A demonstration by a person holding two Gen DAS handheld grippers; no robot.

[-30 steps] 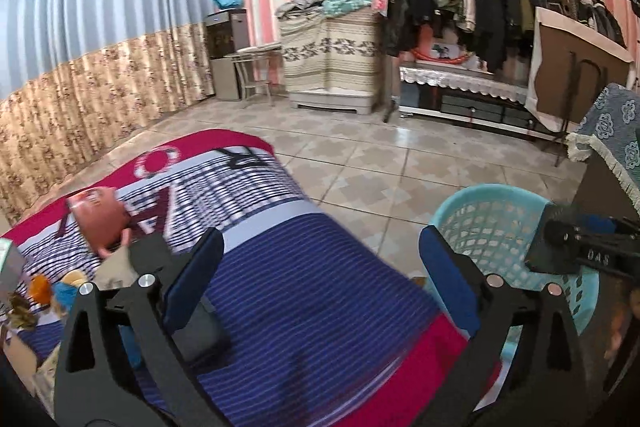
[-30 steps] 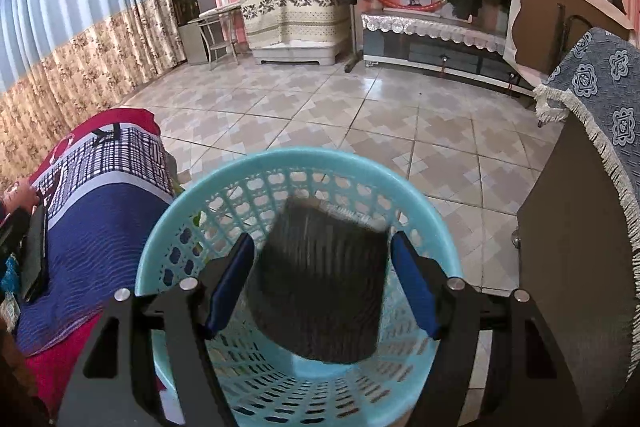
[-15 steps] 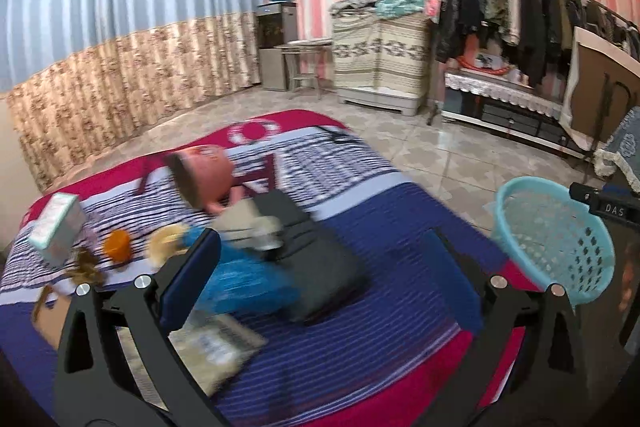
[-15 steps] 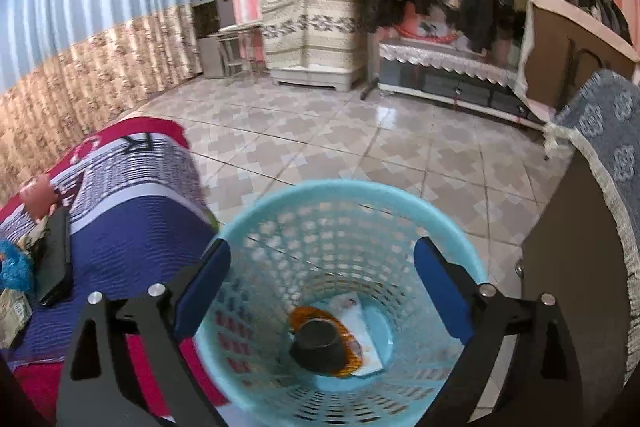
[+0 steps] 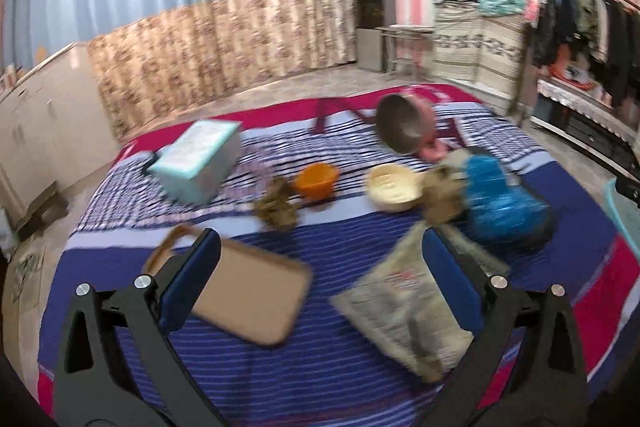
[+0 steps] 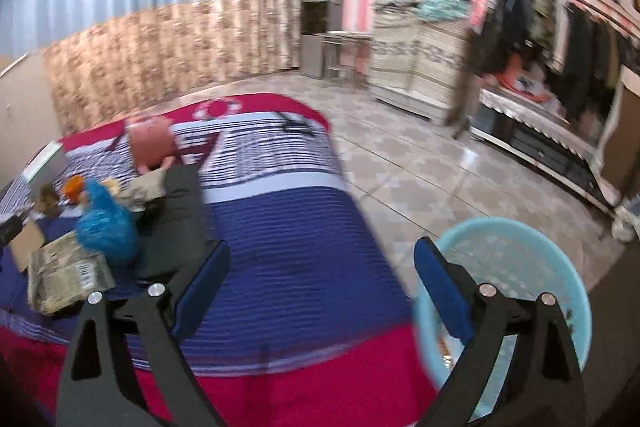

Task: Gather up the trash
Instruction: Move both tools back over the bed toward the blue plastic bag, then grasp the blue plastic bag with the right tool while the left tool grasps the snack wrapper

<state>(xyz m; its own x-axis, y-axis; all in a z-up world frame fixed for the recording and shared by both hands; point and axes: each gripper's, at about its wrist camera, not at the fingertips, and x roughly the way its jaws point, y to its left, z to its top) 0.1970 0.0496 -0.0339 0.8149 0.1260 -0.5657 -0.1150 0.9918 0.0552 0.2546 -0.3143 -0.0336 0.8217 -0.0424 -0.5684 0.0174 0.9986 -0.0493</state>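
Note:
My left gripper [image 5: 320,259] is open and empty above a striped blanket [image 5: 320,359]. Under it lie a brown cardboard piece [image 5: 248,299] and a crumpled printed paper bag [image 5: 404,303]. Further off lie a blue plastic bag [image 5: 500,203], a brown crumpled wad [image 5: 278,207], an orange cup [image 5: 316,181], a cream bowl [image 5: 394,187], a pale blue box [image 5: 198,161] and a pink pot [image 5: 404,125]. My right gripper [image 6: 320,275] is open and empty over the blanket's edge [image 6: 280,379], left of the light blue basket [image 6: 520,267]. The blue bag [image 6: 106,223] and paper bag [image 6: 66,275] show far left.
A black flat item [image 6: 172,227] lies on the blanket beside the blue bag. Tiled floor [image 6: 420,179] stretches beyond. A clothes rack [image 6: 560,39], a covered cabinet [image 6: 416,59] and curtains [image 5: 200,43] line the walls. A beige cupboard [image 5: 44,131] stands at the left.
My left gripper swung left across the blanket, from the basket side to over the scattered trash. My right gripper dropped a dark item into the basket, then swung left off the basket.

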